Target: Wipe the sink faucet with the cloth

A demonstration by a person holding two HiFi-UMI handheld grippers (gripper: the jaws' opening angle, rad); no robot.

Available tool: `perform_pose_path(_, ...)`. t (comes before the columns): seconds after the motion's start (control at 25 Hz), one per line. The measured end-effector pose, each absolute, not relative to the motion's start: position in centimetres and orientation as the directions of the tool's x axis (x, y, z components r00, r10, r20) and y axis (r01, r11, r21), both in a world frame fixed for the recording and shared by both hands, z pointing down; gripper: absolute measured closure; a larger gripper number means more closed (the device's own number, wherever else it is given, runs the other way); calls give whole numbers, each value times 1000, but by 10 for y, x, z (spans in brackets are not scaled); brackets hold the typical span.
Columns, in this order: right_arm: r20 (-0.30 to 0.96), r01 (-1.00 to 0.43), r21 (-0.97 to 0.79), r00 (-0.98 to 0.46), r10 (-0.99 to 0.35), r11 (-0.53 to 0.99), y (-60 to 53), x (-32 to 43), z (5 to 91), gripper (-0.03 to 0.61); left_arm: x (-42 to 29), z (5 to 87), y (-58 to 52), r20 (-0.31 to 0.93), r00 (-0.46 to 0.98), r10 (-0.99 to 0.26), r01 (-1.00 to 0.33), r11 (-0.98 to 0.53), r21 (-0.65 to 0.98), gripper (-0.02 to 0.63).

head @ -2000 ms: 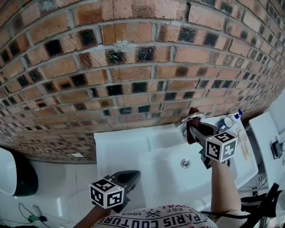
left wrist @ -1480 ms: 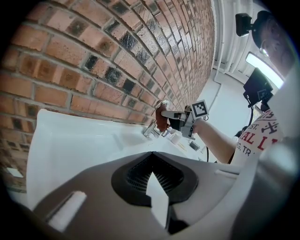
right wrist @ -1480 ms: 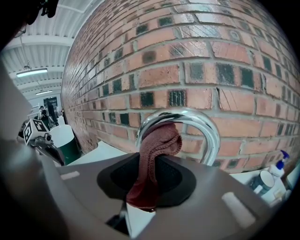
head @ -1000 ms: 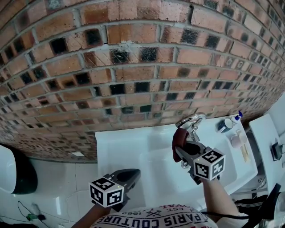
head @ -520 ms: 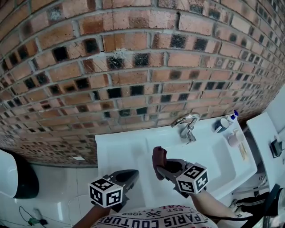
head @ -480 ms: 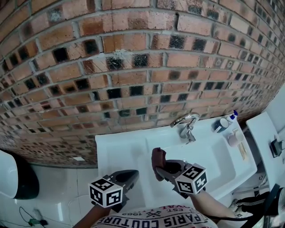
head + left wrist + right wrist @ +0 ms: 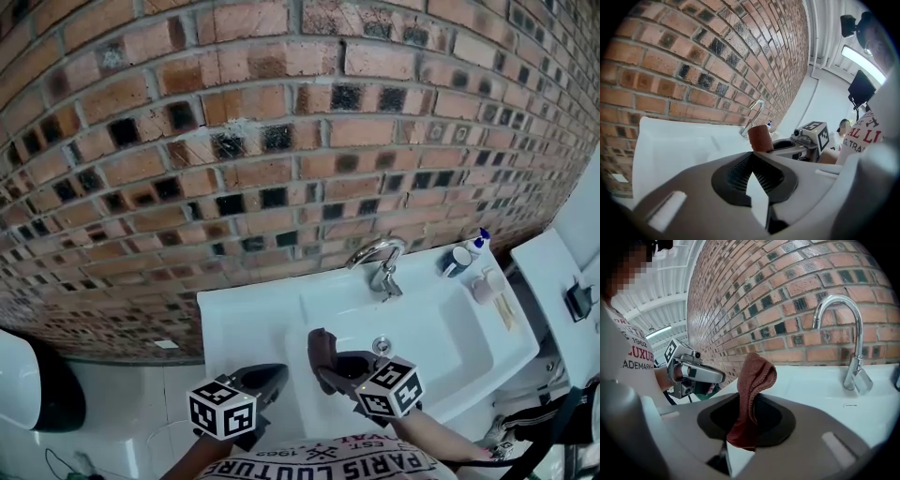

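The right gripper [image 7: 740,439] is clenched on the dark red cloth [image 7: 753,390], which stands up out of its jaws over the near edge of the white sink [image 7: 246,314]. The faucet [image 7: 378,262] rises at about 1 o'clock from that cloth, well apart from it, against the brick wall [image 7: 281,141]. The left gripper [image 7: 757,190] hangs at 8 o'clock from the right one, off the sink's front corner, its jaws closed together with nothing between them
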State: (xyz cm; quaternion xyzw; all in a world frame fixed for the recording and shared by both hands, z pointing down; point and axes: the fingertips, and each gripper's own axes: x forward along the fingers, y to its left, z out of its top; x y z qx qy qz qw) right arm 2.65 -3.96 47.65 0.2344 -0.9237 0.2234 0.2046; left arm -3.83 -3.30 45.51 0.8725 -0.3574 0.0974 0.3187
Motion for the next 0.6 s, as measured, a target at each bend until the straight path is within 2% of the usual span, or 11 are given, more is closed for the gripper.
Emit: perform_pose_path(0.6,473,-533,-317,-806,-356,785,-45,29,472,494,-37,454,-33,393,728,-561,-683,-546,485,607)
